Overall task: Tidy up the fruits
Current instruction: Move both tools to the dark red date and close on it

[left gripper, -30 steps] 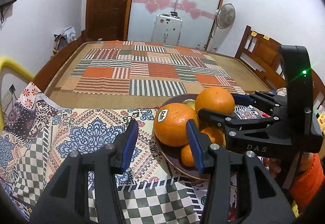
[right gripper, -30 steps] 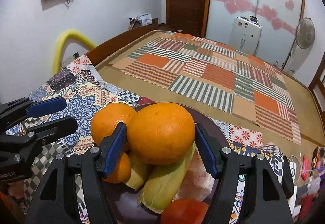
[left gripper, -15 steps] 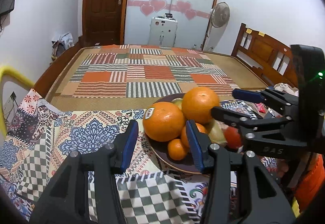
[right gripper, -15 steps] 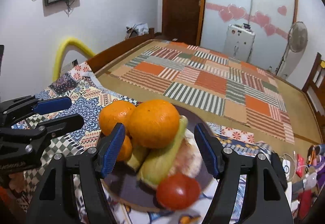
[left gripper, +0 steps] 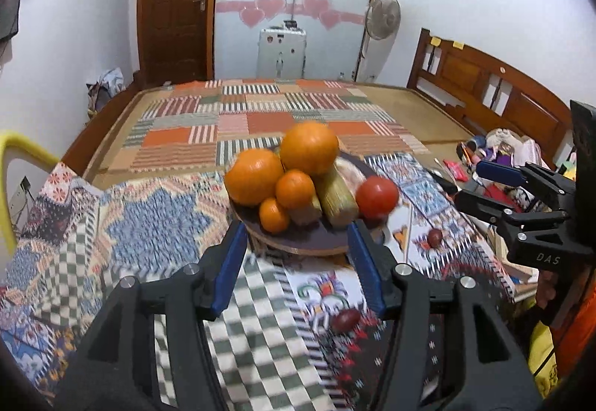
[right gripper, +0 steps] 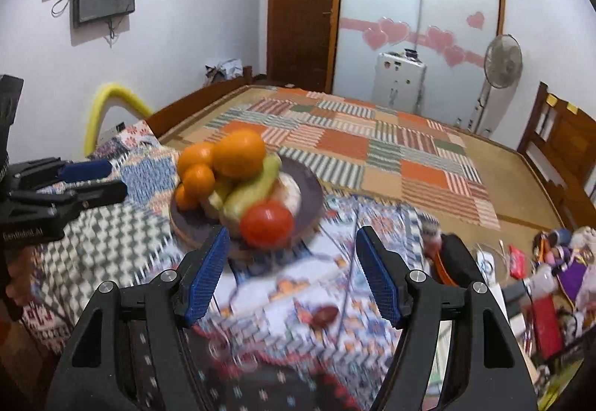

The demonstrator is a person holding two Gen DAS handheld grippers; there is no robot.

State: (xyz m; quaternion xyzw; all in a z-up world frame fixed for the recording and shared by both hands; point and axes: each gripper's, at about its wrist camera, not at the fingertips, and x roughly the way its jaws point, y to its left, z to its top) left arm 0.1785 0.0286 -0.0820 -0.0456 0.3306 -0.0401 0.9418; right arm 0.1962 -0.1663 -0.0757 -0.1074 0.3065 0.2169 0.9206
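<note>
Both grippers are wide open and hold nothing. The left gripper point(left gripper: 296, 264) hangs just in front of the plate point(left gripper: 298, 241), its blue pads apart on either side of the near rim, touching no fruit. The right gripper point(right gripper: 292, 275) is also in front of the plate point(right gripper: 311, 195), off its right side, jaws spread and empty.

On the plate the fruit is piled: a big orange point(left gripper: 309, 147) on top, a second orange point(left gripper: 254, 177) to its left, two small ones below, a tomato point(left gripper: 377, 192) at the right edge. Green-yellow pieces lie under the oranges — what they are I cannot tell. Two small dark things lie on the cloth point(left gripper: 156, 224) near the plate; they are blurred, like the cloth itself.

One second ago the right pads stood around the top orange and the left pads were beside the second orange; now both grippers are pulled back and the whole plate shows.
</note>
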